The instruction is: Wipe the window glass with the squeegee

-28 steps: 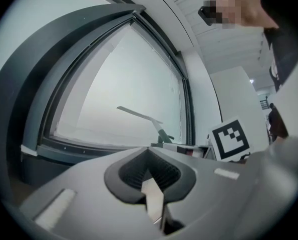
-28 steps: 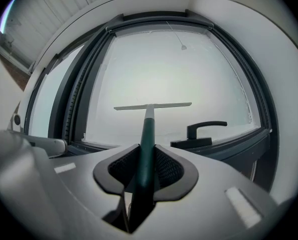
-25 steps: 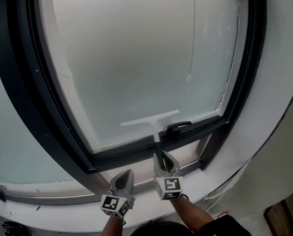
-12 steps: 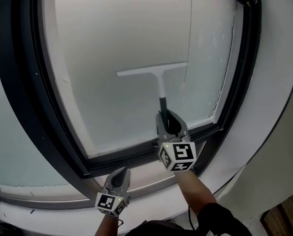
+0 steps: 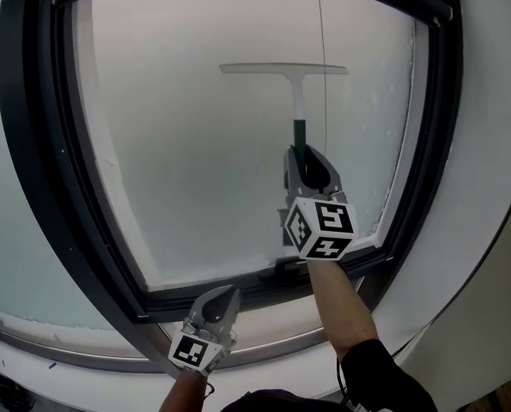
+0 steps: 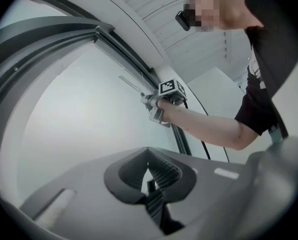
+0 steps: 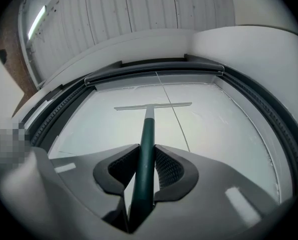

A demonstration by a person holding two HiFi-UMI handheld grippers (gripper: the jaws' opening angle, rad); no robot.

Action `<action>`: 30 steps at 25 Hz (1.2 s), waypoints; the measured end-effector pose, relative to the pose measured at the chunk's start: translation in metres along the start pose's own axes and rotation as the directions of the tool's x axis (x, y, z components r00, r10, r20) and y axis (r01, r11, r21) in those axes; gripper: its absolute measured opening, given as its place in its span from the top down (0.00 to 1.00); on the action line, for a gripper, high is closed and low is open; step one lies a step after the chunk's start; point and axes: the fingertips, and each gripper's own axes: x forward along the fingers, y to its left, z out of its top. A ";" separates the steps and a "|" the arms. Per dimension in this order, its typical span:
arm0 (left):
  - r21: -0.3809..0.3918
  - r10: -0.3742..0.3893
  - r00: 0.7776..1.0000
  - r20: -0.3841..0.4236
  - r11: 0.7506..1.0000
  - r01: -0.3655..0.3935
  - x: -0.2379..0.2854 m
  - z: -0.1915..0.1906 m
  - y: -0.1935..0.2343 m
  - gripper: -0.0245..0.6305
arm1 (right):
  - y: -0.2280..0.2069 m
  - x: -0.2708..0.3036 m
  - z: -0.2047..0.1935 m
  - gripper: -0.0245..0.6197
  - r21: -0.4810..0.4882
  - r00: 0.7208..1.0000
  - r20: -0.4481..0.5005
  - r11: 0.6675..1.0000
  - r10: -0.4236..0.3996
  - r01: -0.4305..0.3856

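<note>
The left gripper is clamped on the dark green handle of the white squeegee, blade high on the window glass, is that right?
No, it is the right gripper that is clamped on the dark green handle of the white squeegee, blade high on the window glass; the right gripper view shows it. The left gripper holds nothing.

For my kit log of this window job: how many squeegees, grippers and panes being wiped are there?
Squeegee: 1
Grippers: 2, the left gripper and the right gripper
Window pane: 1
Total: 4
</note>
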 end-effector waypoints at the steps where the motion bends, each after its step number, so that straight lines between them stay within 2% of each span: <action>1: 0.001 -0.001 1.000 0.004 1.000 0.001 0.004 0.002 -0.001 0.96 | -0.003 0.002 0.001 0.81 0.002 1.000 0.004 1.000 0.005 -0.005; 11: -0.029 0.016 0.999 -0.050 0.999 -0.017 0.013 -0.019 -0.012 0.96 | -0.017 0.005 -0.006 0.81 -0.050 0.999 -0.031 0.999 0.019 -0.020; 30: -0.100 0.010 0.994 -0.112 0.995 -0.021 -0.015 -0.040 -0.031 0.96 | -0.009 -0.053 -0.061 0.81 -0.017 0.993 -0.121 1.000 -0.005 0.003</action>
